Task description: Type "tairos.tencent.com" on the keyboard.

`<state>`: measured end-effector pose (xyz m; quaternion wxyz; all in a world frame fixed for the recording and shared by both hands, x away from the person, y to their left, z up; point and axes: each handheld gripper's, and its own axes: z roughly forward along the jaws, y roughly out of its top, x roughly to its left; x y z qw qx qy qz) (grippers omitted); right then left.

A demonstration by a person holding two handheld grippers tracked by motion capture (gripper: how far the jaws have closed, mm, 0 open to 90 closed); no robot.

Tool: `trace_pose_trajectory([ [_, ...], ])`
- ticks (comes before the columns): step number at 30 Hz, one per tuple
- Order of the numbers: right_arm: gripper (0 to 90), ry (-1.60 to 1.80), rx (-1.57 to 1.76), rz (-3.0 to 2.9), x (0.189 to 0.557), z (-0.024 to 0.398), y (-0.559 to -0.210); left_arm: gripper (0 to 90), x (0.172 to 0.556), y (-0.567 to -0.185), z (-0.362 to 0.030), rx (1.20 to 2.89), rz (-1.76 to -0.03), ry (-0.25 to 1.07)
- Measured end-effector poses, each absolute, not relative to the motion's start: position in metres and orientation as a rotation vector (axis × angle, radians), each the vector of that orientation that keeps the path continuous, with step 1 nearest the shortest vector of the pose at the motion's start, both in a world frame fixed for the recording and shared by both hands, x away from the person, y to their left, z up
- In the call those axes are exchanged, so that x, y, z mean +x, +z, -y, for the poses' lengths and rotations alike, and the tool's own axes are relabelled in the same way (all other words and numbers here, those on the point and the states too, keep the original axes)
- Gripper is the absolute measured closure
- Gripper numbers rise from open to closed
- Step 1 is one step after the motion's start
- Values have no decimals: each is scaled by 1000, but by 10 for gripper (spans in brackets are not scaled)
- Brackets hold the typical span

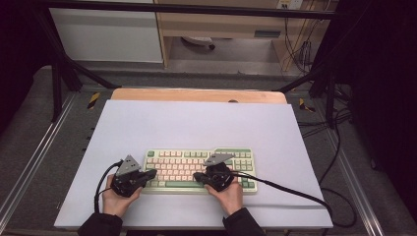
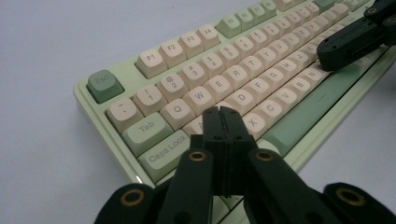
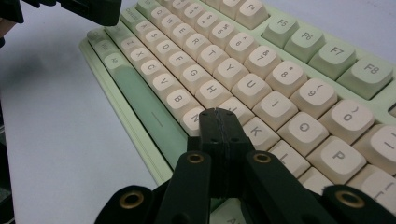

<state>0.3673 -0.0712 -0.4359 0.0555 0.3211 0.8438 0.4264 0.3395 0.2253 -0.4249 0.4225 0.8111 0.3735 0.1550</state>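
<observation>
Hovering with jaws pressed together and empty, the left hand-held gripper [image 2: 220, 116] sits over the A and S keys, the right hand-held gripper [image 3: 218, 119] near J and K. Below lies the keyboard [image 1: 199, 170] on the white counter [image 1: 196, 123]. Pressing cleanly likely means striking one keycap squarely.

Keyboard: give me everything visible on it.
The keyboard is a compact mechanical-style board with a pale green case that looks like plastic, cream letter and number keys, and green Esc, Tab, Caps Lock, function keys and space bar. It lies flat on the white sheet, near its front edge, long side towards the person. The left gripper, jaws shut, has its tip over the keys around A and S; the right gripper, also shut, over those around J and M. Contact cannot be confirmed.
</observation>
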Motion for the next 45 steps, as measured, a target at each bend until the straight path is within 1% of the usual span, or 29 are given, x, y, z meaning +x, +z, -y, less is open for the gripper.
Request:
trace_pose_trajectory([
  [8,900,1310,963,-2544,366,77,-426,899,338,-423,-226,2023,-929,392],
  [14,900,1320,977,-2494,367,97,-411,898,337,-418,-229,2007,-919,394],
  [16,881,1319,990,-2469,367,107,-407,884,337,-417,-229,2002,-916,398],
  [18,860,1318,1018,-2450,367,119,-404,841,337,-416,-231,2004,-916,397],
  [19,837,1315,1024,-2442,367,124,-403,816,338,-415,-231,2004,-915,394],
  [22,745,1301,1043,-2422,367,141,-401,697,339,-414,-233,2009,-924,406],
  [25,619,1297,1080,-2407,366,158,-401,560,340,-414,-236,2013,-930,416],
  [28,458,1298,1111,-2378,364,177,-404,464,341,-414,-242,2011,-940,420],
  [30,369,1278,1126,-2370,362,189,-405,414,340,-414,-246,2005,-946,428],
  [33,249,1278,1163,-2364,360,207,-409,316,340,-416,-253,1991,-944,403],
  [38,118,1292,1195,-2323,355,234,-419,178,338,-422,-264,2012,-953,400],
  [40,75,1287,1210,-2317,353,243,-423,153,337,-424,-268,2022,-960,402],
  [42,70,1283,1220,-2327,352,251,-427,125,337,-427,-271,2031,-968,409],
  [45,52,1279,1232,-2334,349,260,-435,111,337,-430,-276,2038,-971,410],
])
